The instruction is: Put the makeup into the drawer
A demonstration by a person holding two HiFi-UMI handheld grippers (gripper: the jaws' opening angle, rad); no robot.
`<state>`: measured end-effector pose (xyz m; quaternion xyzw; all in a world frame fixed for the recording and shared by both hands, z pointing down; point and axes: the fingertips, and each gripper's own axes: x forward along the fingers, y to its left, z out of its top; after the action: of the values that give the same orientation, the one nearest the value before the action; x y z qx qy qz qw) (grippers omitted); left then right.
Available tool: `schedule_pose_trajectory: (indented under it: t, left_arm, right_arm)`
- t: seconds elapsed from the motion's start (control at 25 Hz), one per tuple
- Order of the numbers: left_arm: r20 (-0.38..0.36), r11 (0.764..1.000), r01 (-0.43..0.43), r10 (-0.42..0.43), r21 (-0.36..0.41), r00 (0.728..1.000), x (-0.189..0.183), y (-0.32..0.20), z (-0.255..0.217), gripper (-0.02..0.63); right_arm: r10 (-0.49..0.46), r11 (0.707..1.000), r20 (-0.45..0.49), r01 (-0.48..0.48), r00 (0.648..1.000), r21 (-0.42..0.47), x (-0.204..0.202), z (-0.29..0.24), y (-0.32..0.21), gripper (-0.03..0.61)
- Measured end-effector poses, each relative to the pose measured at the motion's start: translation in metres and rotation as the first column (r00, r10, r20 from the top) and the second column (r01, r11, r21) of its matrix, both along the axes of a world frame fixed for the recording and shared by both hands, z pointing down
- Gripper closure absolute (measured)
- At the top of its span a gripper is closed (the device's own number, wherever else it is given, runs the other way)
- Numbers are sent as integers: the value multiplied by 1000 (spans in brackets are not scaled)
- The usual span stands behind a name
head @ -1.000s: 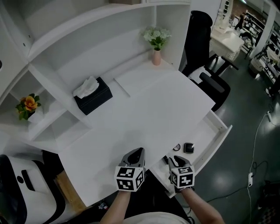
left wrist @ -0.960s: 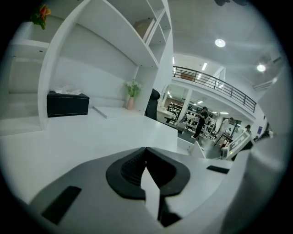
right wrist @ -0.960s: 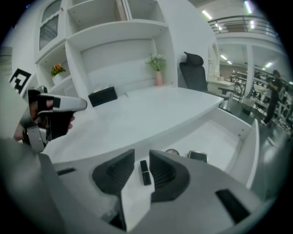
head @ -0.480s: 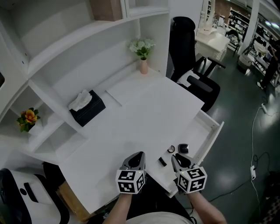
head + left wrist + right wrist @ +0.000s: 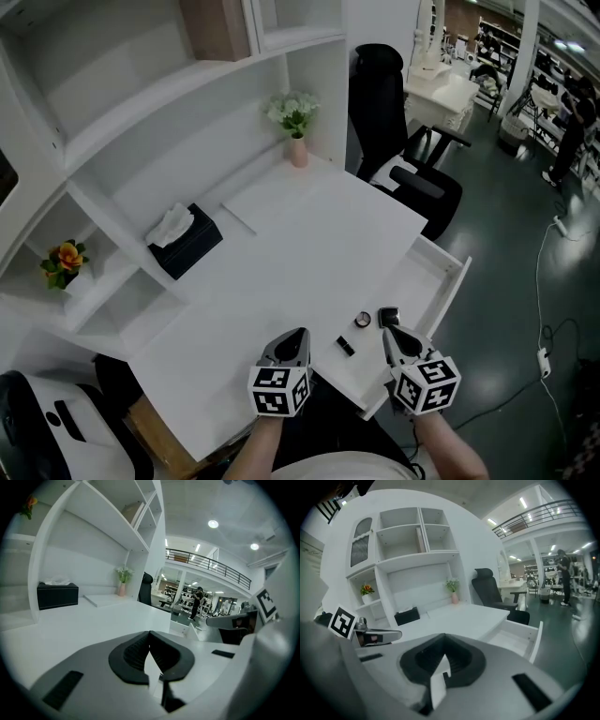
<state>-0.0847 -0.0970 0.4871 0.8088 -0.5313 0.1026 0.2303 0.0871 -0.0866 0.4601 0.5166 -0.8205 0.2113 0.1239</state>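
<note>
Three makeup pieces lie in the open drawer (image 5: 452, 279): a short black stick (image 5: 345, 346), a small round piece (image 5: 363, 320) and a black square compact (image 5: 388, 317). My right gripper (image 5: 390, 332) hangs above the drawer's near end, just right of them and touching none. Its jaws have just closed and stand shut with nothing between them (image 5: 444, 637). My left gripper (image 5: 298, 334) hovers over the desk's front edge, left of the drawer, also shut and empty (image 5: 149, 632).
A black tissue box (image 5: 185, 241) and a pink vase of white flowers (image 5: 296, 148) stand at the back of the white desk (image 5: 300, 244). Shelves rise behind it. A black office chair (image 5: 398, 164) stands beyond the desk's right end, past the drawer.
My right gripper has risen from the drawer and drifted right, which uncovers the black stick. The left gripper has barely shifted. The head view has tilted, so more of the room shows.
</note>
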Motion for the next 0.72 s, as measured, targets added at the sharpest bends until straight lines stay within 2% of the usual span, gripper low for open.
schedule_pose_trajectory:
  t: [0.2,0.72]
  left_arm:
    - [4,1000,-10,10,7,1000,1,6,-2,612]
    - [1,1000,-21,21,22,1000,0,17,-9,611]
  right_arm:
    - [25,999,5,-25,1000,40,7,-8,6,575]
    - [60,996,-3,-60,998,65,13,-20,15,576]
